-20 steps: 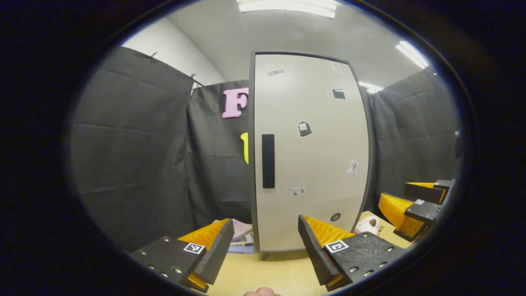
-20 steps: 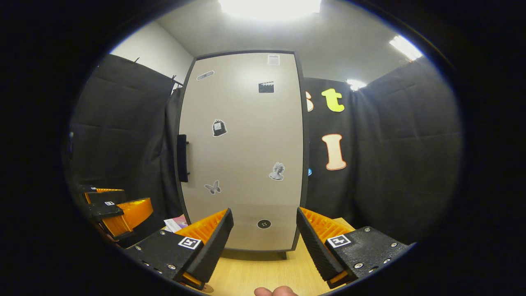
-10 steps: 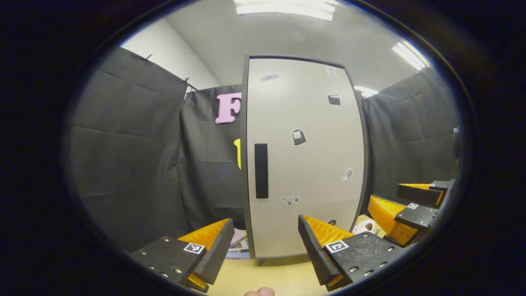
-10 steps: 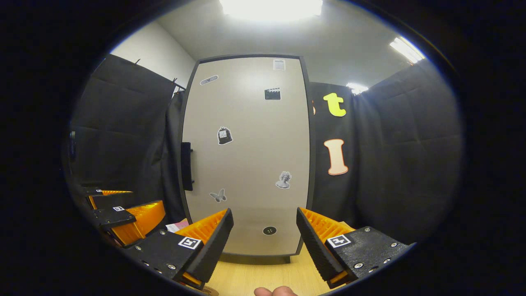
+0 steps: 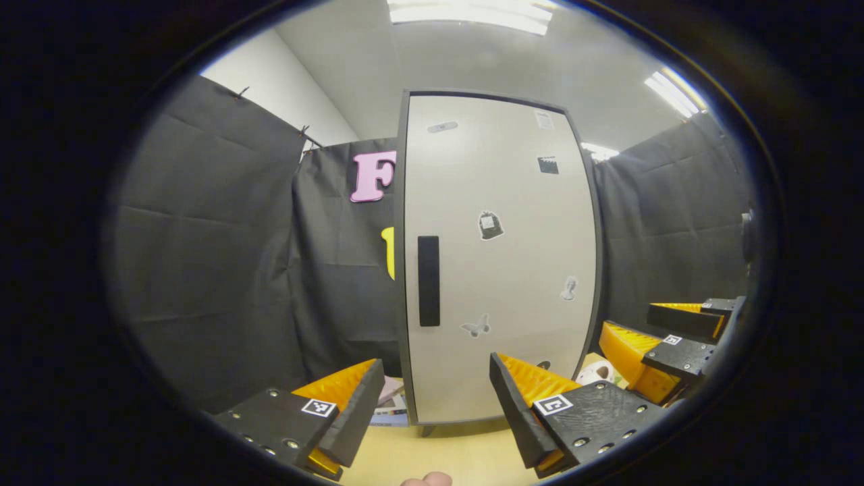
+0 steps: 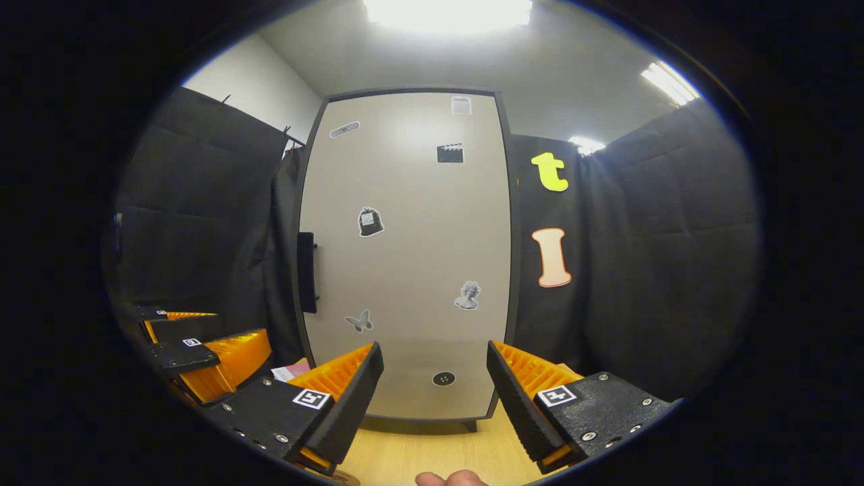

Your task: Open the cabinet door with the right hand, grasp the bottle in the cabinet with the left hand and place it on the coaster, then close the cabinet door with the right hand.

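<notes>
Left gripper view: cabinet door (image 5: 499, 256), pale beige with dark edging, small stickers and a black vertical handle (image 5: 428, 281) near its left edge, closed, standing on a wooden table (image 5: 466, 452); left gripper (image 5: 432, 412) jaws wide apart, holding nothing; right gripper (image 5: 658, 337) at right, seemingly parted. Right gripper view: same door (image 6: 405, 256) straight ahead, handle (image 6: 306, 272) seen edge-on; right gripper (image 6: 432, 408) jaws wide apart, empty.

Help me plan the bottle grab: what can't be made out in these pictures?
- Bottle: hidden behind the shut cabinet door in both views.
- Small white object: left gripper view, partly behind the left gripper's finger; unidentifiable.
- Papers: right gripper view, mostly behind the right gripper.
</notes>
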{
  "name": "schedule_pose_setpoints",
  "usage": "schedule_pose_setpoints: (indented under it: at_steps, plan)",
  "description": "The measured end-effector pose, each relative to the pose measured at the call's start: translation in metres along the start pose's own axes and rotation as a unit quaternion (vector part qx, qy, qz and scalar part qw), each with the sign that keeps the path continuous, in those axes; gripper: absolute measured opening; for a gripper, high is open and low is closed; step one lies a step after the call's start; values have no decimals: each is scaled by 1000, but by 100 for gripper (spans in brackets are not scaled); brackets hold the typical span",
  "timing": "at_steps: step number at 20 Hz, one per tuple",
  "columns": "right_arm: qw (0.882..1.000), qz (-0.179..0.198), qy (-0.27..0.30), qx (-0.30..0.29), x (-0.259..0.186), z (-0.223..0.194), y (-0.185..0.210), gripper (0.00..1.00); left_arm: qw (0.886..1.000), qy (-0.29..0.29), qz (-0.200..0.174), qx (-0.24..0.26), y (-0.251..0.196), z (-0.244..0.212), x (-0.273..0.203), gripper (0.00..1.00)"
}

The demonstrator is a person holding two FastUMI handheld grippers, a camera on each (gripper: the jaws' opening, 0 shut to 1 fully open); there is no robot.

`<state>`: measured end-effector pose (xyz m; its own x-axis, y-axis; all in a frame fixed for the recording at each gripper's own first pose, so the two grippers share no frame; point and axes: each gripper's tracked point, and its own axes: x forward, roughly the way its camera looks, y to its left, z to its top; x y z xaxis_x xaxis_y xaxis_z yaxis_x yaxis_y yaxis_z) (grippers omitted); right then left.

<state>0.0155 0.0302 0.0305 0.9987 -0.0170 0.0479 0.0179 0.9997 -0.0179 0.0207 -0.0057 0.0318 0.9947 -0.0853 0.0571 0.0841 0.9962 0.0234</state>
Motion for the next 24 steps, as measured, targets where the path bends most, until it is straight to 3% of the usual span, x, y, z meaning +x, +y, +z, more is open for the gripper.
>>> schedule_pose_setpoints:
  at_steps: [12,13,14,18,21,24]
  plan:
    - [1000,5,-2,-7,9,3,0,94,1000,7,-8,-7,-5,-6,-3,90]
    - [1000,6,-5,-8,12,5,-1,95,1000,11,-10,-12,-5,-8,-3,94]
    - [1000,7,-8,-9,15,6,-2,95,1000,17,-11,-17,-5,-12,-3,90]
    - [1000,11,0,-10,36,5,-2,95,1000,16,4,-17,10,-14,-9,93]
    - [1000,18,-5,-7,53,15,8,94,1000,16,10,-19,19,-14,-18,90]
    - [999,39,-16,-13,65,28,29,95,999,19,19,-26,27,-25,-38,93]
